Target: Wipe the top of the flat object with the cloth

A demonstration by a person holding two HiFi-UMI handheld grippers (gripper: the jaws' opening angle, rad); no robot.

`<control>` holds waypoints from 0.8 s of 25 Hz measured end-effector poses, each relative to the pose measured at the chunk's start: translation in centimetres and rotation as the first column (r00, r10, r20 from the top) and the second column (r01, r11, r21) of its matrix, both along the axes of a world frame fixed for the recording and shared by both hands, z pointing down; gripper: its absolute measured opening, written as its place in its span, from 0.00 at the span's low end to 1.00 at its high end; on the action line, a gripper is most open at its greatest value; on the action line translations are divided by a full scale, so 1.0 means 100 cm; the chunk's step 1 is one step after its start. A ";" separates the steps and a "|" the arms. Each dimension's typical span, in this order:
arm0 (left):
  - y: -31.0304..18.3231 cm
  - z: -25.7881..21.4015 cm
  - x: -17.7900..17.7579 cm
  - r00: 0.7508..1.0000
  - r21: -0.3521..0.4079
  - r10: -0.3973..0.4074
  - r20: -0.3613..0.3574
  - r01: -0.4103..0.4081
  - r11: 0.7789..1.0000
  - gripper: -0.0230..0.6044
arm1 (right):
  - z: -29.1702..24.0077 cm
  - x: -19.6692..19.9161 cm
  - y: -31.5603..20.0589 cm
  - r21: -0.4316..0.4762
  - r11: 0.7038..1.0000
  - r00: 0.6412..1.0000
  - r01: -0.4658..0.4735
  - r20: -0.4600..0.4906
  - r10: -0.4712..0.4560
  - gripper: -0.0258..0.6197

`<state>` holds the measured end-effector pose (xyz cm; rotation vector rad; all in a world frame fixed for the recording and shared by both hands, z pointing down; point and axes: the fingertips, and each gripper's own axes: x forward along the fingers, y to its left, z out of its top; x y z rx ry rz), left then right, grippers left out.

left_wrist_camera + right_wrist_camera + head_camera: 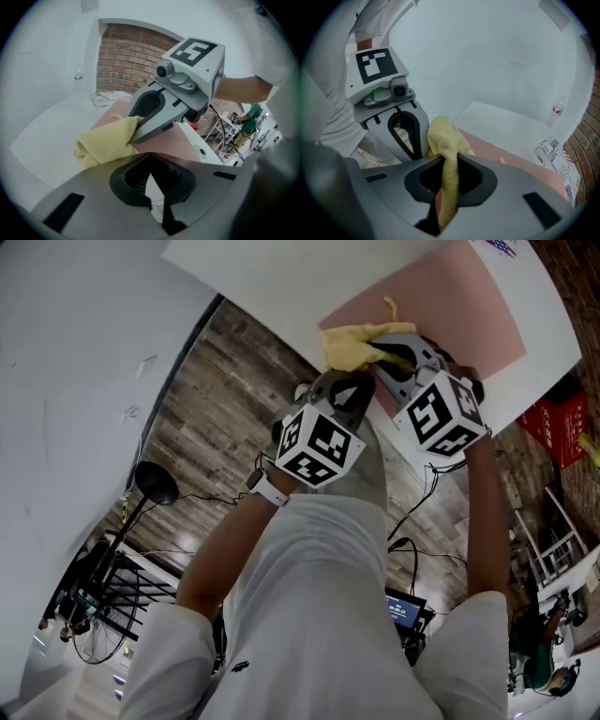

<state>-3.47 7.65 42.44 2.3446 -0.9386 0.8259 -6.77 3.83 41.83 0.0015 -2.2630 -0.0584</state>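
Right gripper (446, 197) pinching cloth (443, 136), on pink mat (495, 150)

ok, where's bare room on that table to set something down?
White table left of the pink mat is bare; so is the mat's far half. Crowded: near corner, with yellow cloth, left hand-held gripper and right hand-held gripper.

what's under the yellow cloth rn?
The pink flat sheet, near its edge, lying on the white table. The cloth, clamped in the right gripper, covers the patch beneath it, so that bit can't be checked.
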 end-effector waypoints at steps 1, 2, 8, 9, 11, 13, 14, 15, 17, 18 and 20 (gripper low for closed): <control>0.000 0.000 0.000 1.000 0.001 0.005 0.003 -0.005 1.000 0.06 | 0.000 0.007 0.002 -0.002 1.000 1.000 -0.010 -0.006 0.010 0.13; 0.001 -0.001 0.001 1.000 0.003 0.010 0.006 -0.010 1.000 0.06 | 0.000 0.015 0.004 -0.005 1.000 1.000 -0.024 -0.012 0.023 0.13; 0.001 0.000 -0.002 0.999 0.003 0.040 0.023 -0.040 0.999 0.06 | 0.000 0.056 0.016 -0.018 0.986 0.986 -0.165 -0.021 0.165 0.13; 0.001 0.000 -0.002 0.999 0.005 0.043 0.024 -0.043 0.999 0.06 | 0.000 0.062 0.019 -0.018 0.981 0.981 -0.192 -0.020 0.192 0.13; 0.001 0.000 -0.003 0.999 0.008 0.048 0.025 -0.049 0.999 0.06 | -0.001 0.075 0.026 -0.025 0.967 0.967 -0.255 -0.016 0.255 0.13; 0.001 0.000 -0.003 0.998 0.007 0.055 0.033 -0.055 0.998 0.06 | -0.001 0.089 0.034 -0.034 0.946 0.947 -0.322 -0.015 0.321 0.13; 0.001 0.001 -0.003 0.998 0.005 0.059 0.038 -0.059 0.998 0.06 | -0.001 0.097 0.038 -0.037 0.936 0.936 -0.351 -0.016 0.351 0.13; 0.001 0.001 -0.003 0.997 0.003 0.065 0.045 -0.065 0.998 0.06 | -0.001 0.104 0.042 -0.037 0.925 0.926 -0.378 -0.017 0.378 0.13; 0.001 0.000 -0.003 0.995 -0.002 0.081 0.060 -0.081 0.997 0.06 | -0.003 0.116 0.051 -0.036 0.899 0.899 -0.437 -0.011 0.437 0.13; 0.001 0.000 -0.004 0.993 -0.002 0.092 0.069 -0.092 0.996 0.07 | -0.004 0.121 0.055 -0.036 0.881 0.881 -0.473 -0.002 0.473 0.13; 0.001 -0.001 -0.005 0.988 0.002 0.125 0.090 -0.126 0.992 0.06 | -0.006 0.131 0.066 -0.041 0.832 0.832 -0.554 0.018 0.555 0.13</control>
